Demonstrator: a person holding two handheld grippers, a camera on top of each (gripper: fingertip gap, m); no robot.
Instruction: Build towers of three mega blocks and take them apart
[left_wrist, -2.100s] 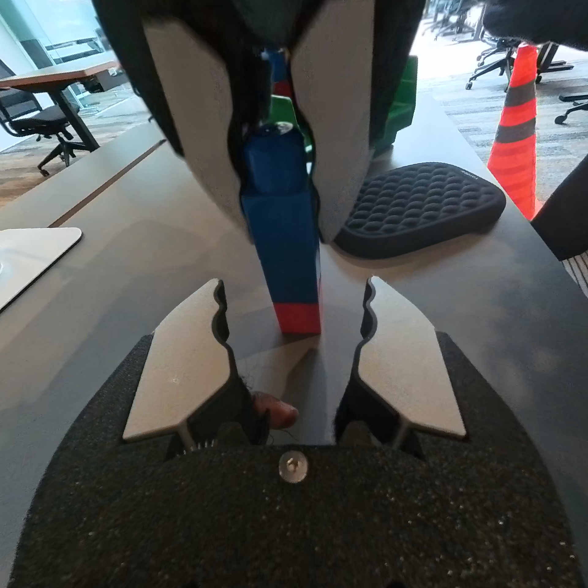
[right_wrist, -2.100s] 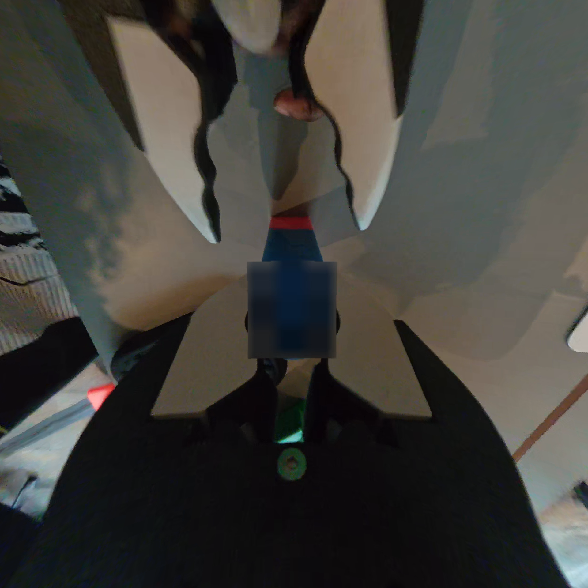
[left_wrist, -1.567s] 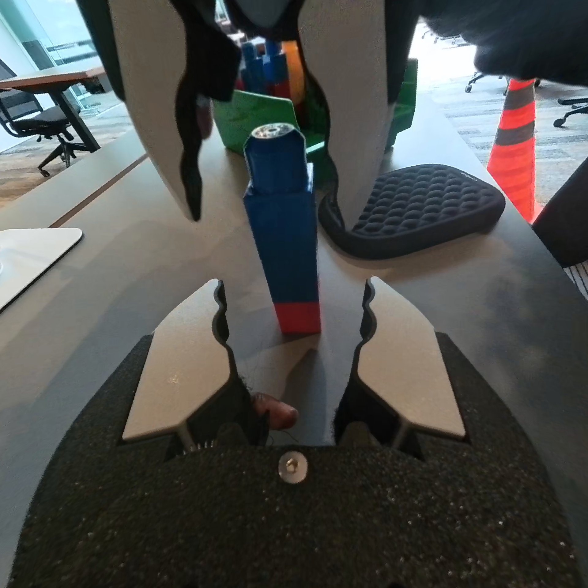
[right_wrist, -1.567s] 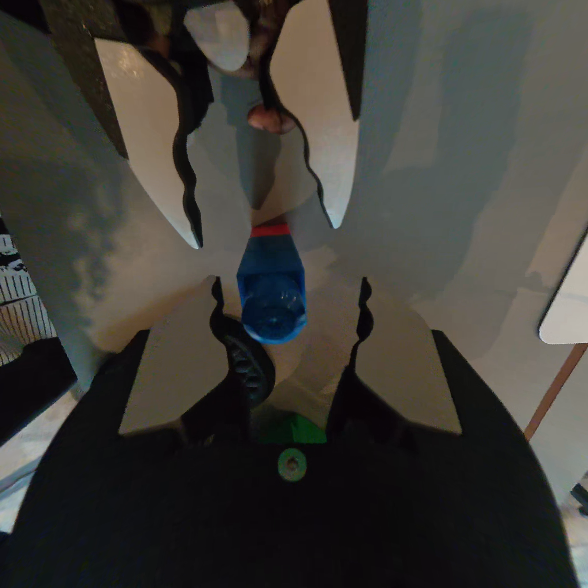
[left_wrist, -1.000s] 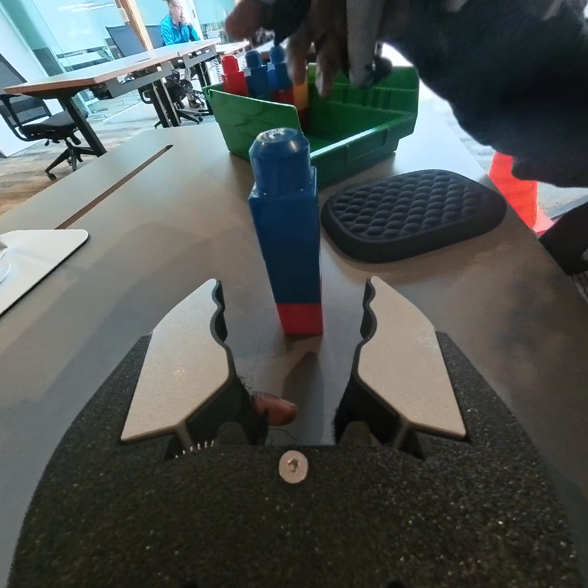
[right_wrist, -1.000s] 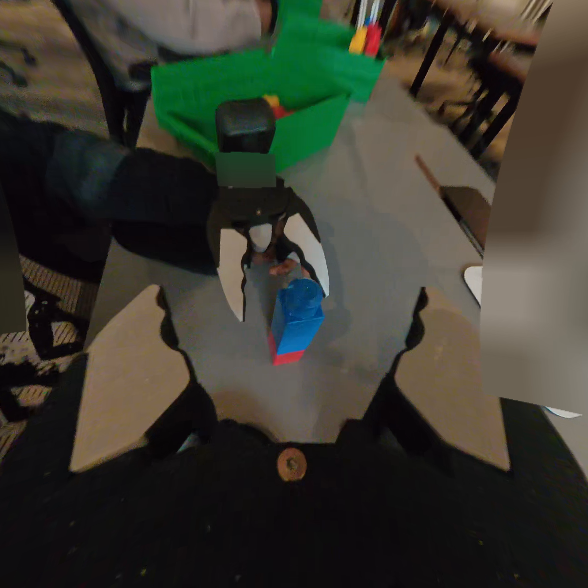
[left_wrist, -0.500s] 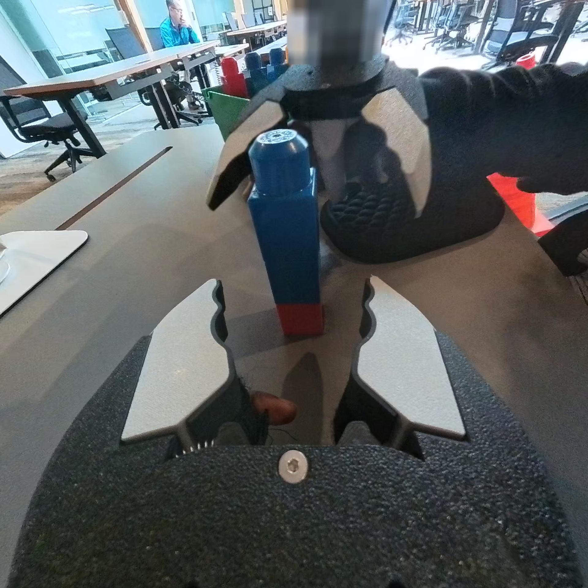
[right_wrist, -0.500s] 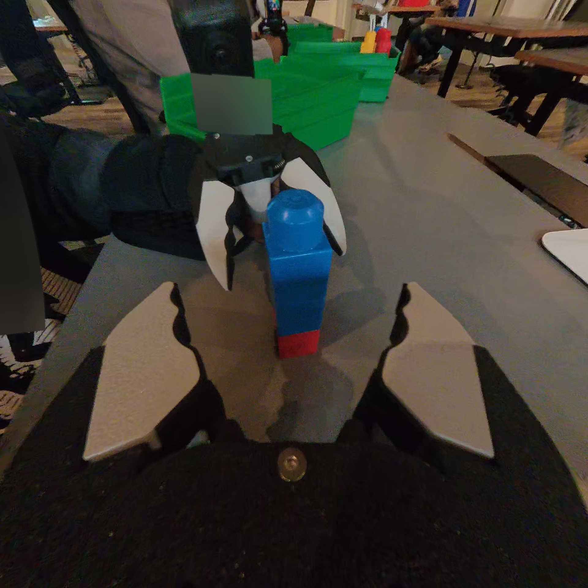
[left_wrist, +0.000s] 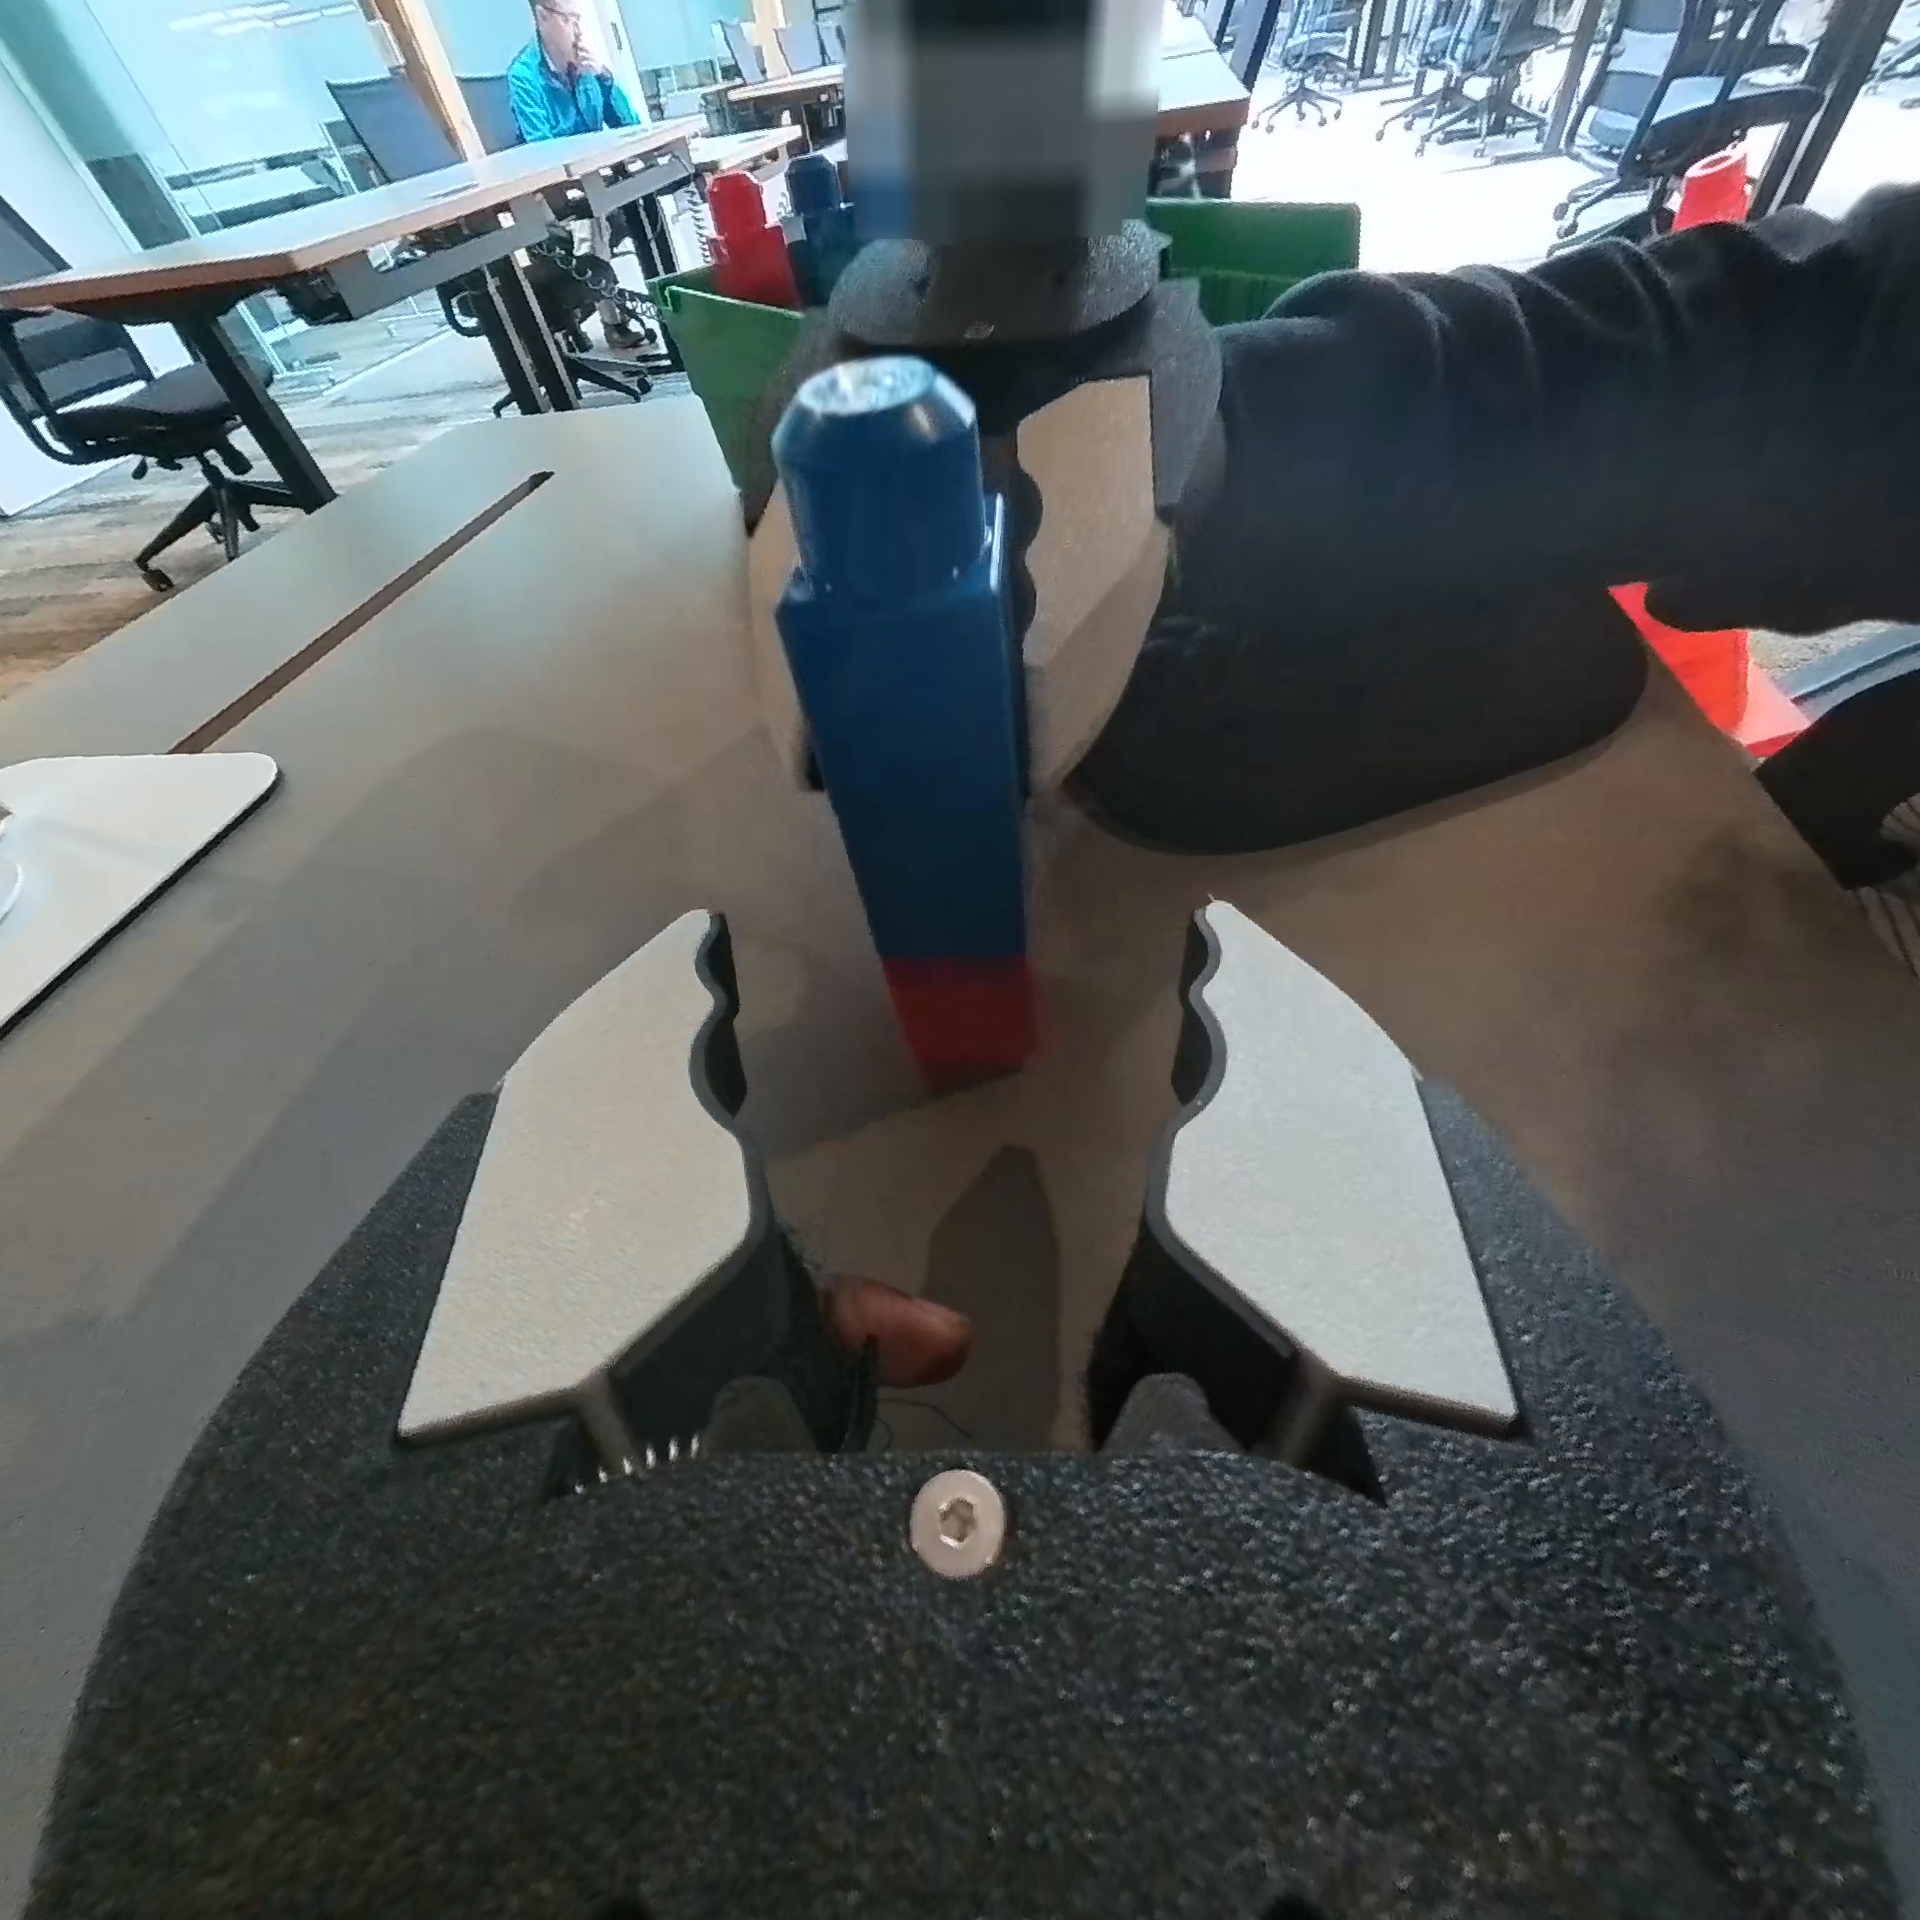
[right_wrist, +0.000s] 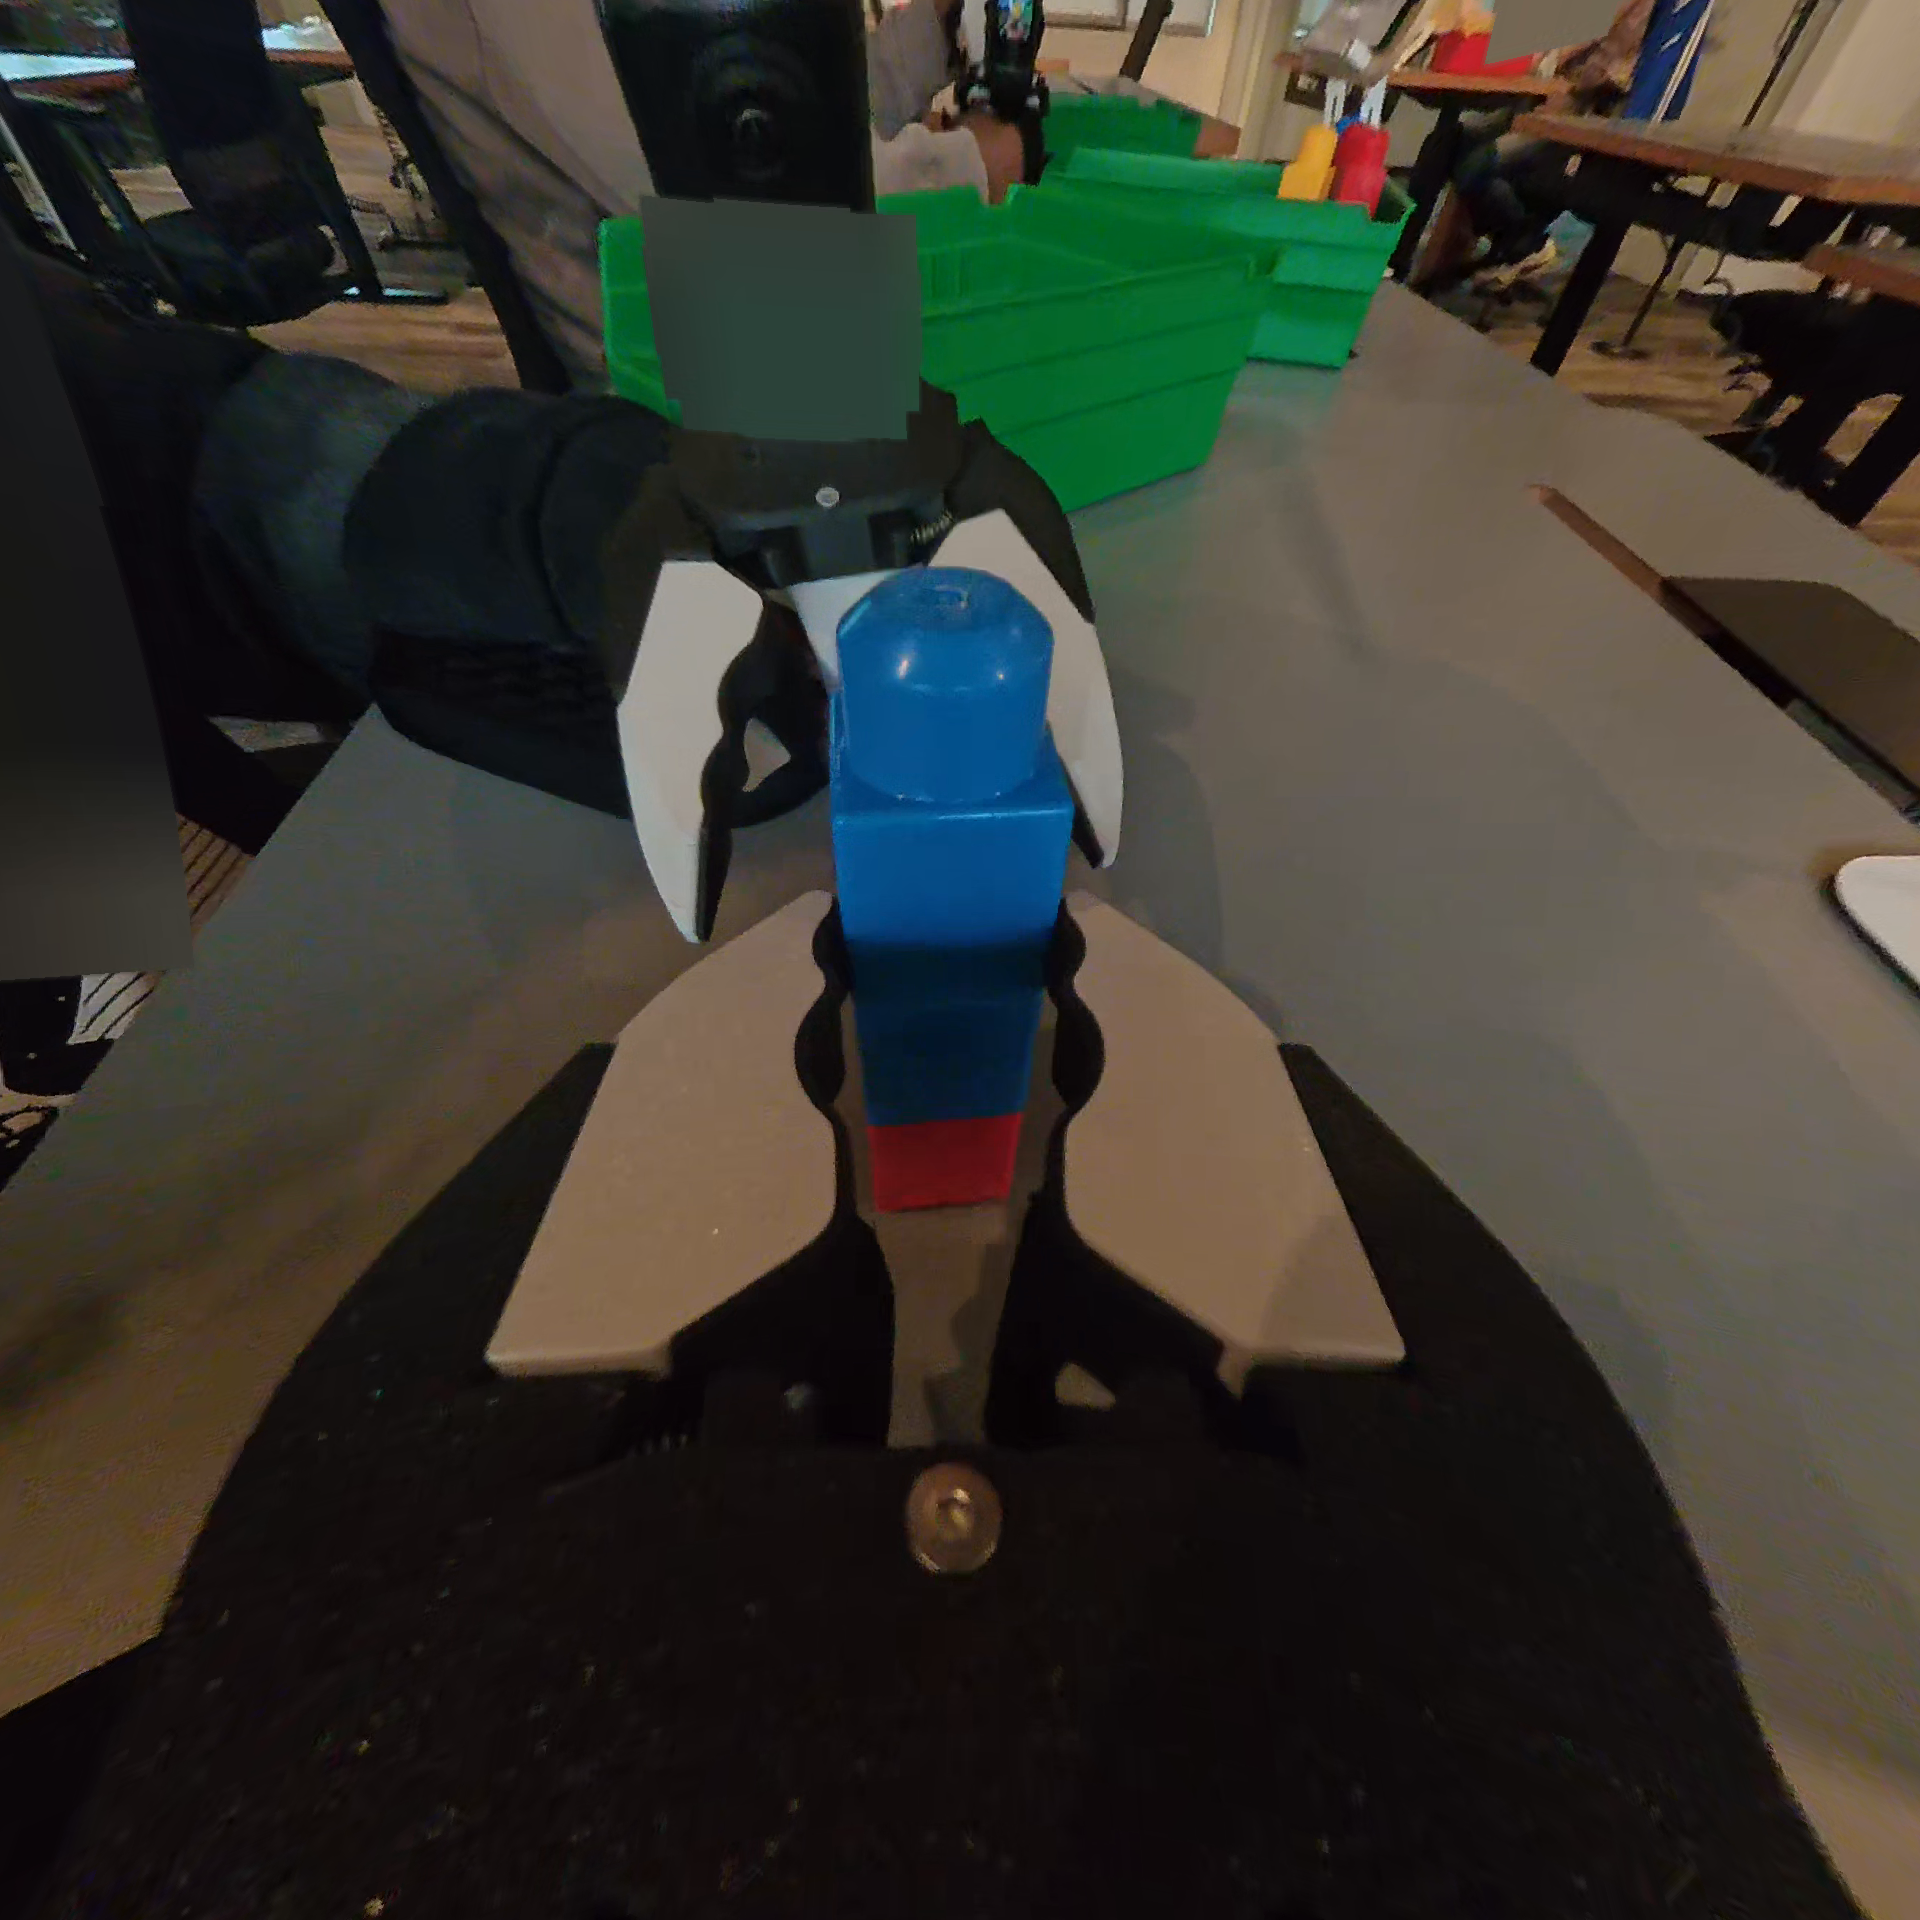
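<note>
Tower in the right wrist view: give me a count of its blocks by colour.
Blue: 2, the top block and the middle block
Red: 1, the bottom block
Total: 3

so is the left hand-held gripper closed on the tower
No: the left hand-held gripper is open with the tower standing beyond its tips, while the right hand-held gripper clamps the blue blocks.
</note>
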